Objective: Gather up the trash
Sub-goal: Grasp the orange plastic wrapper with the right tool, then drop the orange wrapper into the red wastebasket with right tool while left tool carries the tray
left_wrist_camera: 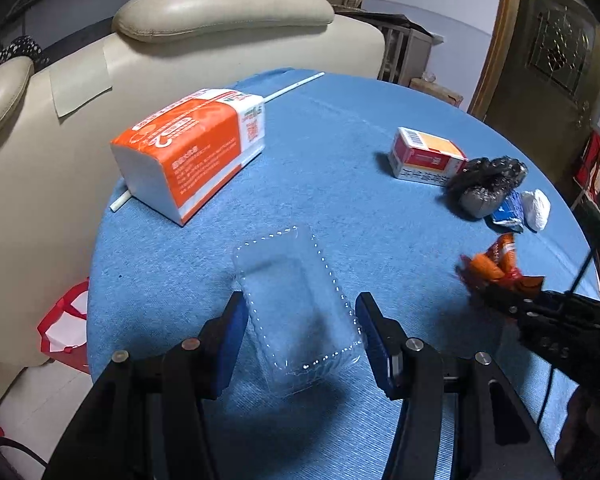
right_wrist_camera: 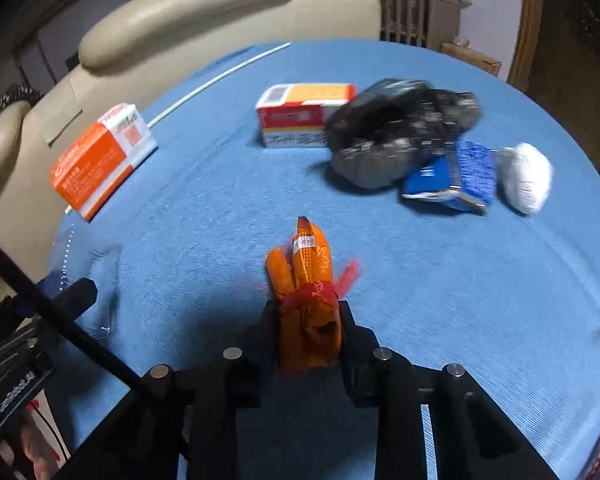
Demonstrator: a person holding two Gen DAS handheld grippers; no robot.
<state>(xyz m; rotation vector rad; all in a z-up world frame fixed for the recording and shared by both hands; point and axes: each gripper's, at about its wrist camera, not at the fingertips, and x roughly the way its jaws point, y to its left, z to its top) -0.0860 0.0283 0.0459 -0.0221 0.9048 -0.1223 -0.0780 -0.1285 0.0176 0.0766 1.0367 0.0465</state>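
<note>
Trash is sitting all over the blue tablecloth [left_wrist_camera: 320, 152] right now. Left wrist cam first: my left gripper [left_wrist_camera: 302, 320] is hanging over a clear plastic tray [left_wrist_camera: 296, 296], and its blue pads [left_wrist_camera: 232, 332] are sitting either side of the tray. I honestly can't tell if they're pressing on it or just straddling it, the plastic's too see-through. Further back an orange and white tissue pack [left_wrist_camera: 192, 152] is lying on a long white stick [left_wrist_camera: 292, 88] near the cream sofa [left_wrist_camera: 220, 12]. Off to the right a red and yellow carton [left_wrist_camera: 424, 156], a black crumpled bag [left_wrist_camera: 486, 184], a blue wrapper [left_wrist_camera: 508, 212] and a white wad [left_wrist_camera: 536, 208] are bunching up together, each touching the next. My right gripper [left_wrist_camera: 496, 290] is poking in from the right edge, clamping an orange snack wrapper [left_wrist_camera: 496, 264]. A red bag [left_wrist_camera: 66, 328] is sitting on the floor below the table edge.

Right wrist cam: the fingers of the right one are pinching tight on that orange wrapper, which is sticking out forward over the cloth. The carton, the black bag, the blue wrapper and the white wad are sitting ahead and to the right, a bit blurry. The clear tray is showing at the far left, by the left gripper's finger
</note>
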